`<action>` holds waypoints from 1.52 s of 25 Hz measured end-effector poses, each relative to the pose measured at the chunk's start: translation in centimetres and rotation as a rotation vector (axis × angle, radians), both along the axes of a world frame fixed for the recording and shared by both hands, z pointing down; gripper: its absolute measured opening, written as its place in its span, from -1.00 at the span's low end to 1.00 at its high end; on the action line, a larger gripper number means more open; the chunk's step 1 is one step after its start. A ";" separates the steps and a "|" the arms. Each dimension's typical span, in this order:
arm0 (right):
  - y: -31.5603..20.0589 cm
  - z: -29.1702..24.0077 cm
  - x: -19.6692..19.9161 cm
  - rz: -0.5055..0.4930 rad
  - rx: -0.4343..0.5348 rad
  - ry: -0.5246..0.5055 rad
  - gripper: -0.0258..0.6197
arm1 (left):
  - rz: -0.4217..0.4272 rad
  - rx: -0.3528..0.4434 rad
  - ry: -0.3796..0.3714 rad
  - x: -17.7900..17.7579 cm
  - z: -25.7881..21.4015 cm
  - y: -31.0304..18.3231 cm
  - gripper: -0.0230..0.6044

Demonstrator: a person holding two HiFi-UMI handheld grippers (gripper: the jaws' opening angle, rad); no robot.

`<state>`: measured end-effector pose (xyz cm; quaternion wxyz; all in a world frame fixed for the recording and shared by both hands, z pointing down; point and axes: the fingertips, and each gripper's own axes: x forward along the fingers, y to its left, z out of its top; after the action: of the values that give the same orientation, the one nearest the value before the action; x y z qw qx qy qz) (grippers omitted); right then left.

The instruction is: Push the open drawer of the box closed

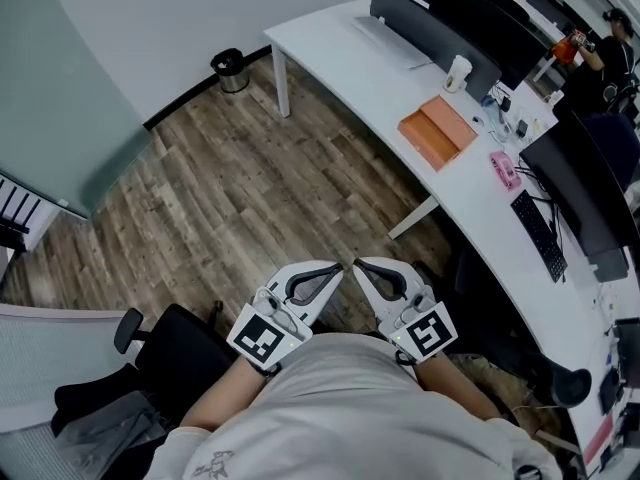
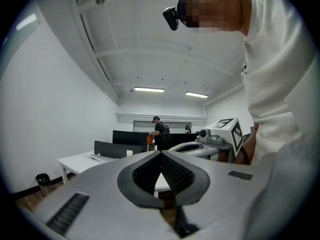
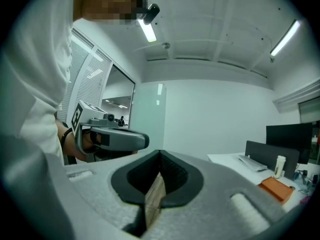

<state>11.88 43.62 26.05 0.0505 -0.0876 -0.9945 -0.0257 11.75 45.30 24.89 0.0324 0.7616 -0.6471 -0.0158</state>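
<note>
Holding the left gripper (image 1: 334, 271) and right gripper (image 1: 361, 266) level against the chest, both closed on nothing, tips nearly meeting over the wood floor (image 1: 230, 198). Facing the white tabletop (image 1: 330, 43) beyond, with no box or open drawer showing in any view. Likely searching; next calling for locating the box, then pressing its drawer front.

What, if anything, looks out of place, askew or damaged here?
Nothing looks spilled, damaged or askew. The only oddity is that the left gripper and right gripper sit shut and empty near the person's body, away from the white desk, and no open drawer is in view.
</note>
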 end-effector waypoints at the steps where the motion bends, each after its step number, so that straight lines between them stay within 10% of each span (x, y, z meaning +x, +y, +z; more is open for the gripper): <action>1: 0.5 0.0 -0.9 -0.003 -0.001 0.000 -0.92 | 0.001 0.000 0.001 -0.9 0.0 0.4 -0.93; 21: -1.6 2.4 -9.9 -0.068 -0.055 0.018 -0.92 | -0.096 -0.047 0.015 -10.1 2.3 -1.1 -0.93; 38: -21.8 3.5 -13.1 0.028 -0.080 0.033 -0.92 | 0.001 -0.072 0.026 -13.3 4.1 -21.9 -0.93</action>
<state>-1.20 21.80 29.57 0.0637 -0.0762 -0.9949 0.0163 -1.53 23.45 28.98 0.0681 0.7599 -0.6464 -0.0024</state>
